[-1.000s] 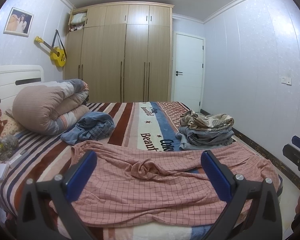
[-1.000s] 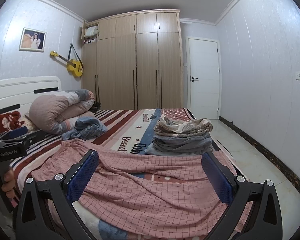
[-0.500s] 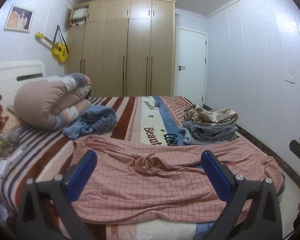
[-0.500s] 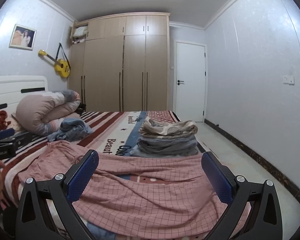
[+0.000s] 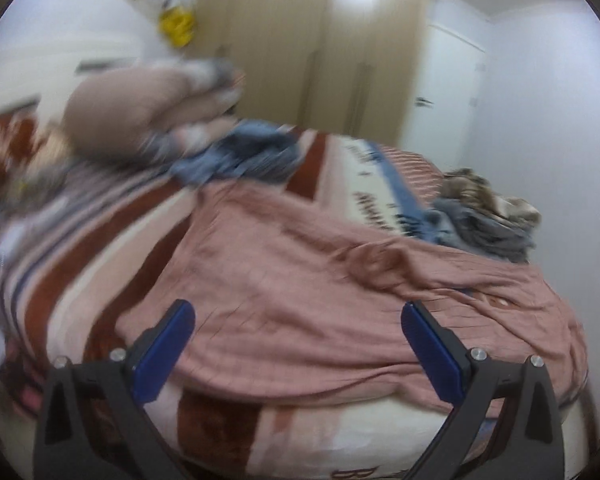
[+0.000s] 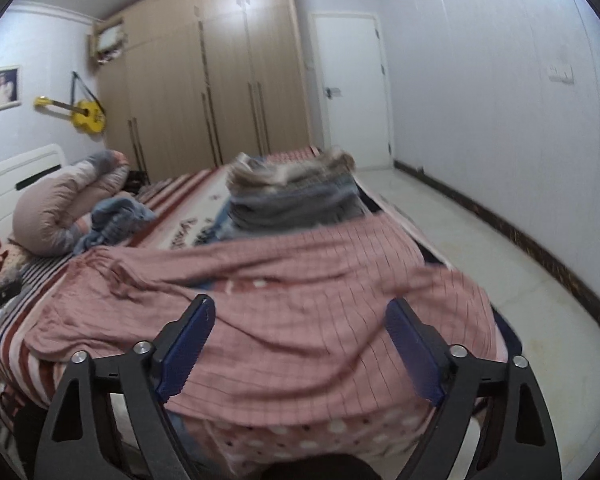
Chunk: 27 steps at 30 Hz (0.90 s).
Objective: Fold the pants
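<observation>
Pink checked pants lie spread and rumpled across the near end of the striped bed. In the left wrist view, my left gripper hangs open just above their near hem, blue pads wide apart. The same pants fill the right wrist view, draped over the bed's corner. My right gripper stands over that cloth with its jaws closing, and the pads do not press on the fabric. Both views are blurred by motion.
A stack of folded clothes sits on the bed beyond the pants, also seen as folded clothes. A crumpled blue garment and a rolled duvet lie toward the headboard. Bare floor runs along the right wall.
Both grippers have dropped and tilted toward the pants' near edge, rolling as they went. The right gripper's pads now stand closer together than before.
</observation>
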Each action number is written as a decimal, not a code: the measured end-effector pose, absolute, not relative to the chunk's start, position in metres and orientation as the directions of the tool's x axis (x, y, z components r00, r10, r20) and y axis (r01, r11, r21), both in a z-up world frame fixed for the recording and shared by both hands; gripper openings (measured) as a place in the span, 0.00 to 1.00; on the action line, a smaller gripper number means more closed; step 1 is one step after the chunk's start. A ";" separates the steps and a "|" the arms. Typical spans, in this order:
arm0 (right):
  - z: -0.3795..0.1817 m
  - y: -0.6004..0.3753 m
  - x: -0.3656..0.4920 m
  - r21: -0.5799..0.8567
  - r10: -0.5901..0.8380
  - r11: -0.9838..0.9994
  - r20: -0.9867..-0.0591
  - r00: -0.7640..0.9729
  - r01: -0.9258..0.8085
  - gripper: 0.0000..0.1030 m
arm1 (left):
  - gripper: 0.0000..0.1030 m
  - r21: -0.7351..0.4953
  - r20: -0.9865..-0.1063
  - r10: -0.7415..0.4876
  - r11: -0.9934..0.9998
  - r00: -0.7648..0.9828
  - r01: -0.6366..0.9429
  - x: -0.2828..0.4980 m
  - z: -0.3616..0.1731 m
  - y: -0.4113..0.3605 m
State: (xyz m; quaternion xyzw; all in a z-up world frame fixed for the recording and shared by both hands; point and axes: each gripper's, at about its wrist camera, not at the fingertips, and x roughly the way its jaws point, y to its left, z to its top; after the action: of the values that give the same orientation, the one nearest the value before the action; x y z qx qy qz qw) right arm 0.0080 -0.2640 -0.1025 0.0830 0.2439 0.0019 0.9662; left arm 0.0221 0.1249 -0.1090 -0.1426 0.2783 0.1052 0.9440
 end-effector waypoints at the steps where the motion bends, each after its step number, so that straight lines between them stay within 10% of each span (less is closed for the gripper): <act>1: -0.108 -0.266 0.009 0.156 0.033 0.987 -0.488 0.872 0.050 0.73 | 0.99 -0.236 -0.569 0.116 0.925 0.814 -0.296 0.022 -0.116 0.134; 20: -0.148 -0.276 0.016 0.161 -0.007 0.978 -0.601 0.800 0.130 0.73 | 0.56 -0.627 -0.605 -0.204 0.718 0.769 -0.302 0.041 -0.214 0.185; 27: -0.175 -0.311 0.002 0.221 -0.010 0.954 -0.652 0.758 0.203 0.73 | 0.66 -0.672 -0.609 -0.291 0.683 0.738 -0.285 0.029 -0.219 0.180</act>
State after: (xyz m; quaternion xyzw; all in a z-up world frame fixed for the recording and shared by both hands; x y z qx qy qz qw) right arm 0.0021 -0.3106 -0.1752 0.1407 0.3430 -0.0577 0.9269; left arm 0.0295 0.1801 -0.2187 -0.3978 0.3617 -0.0017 0.8432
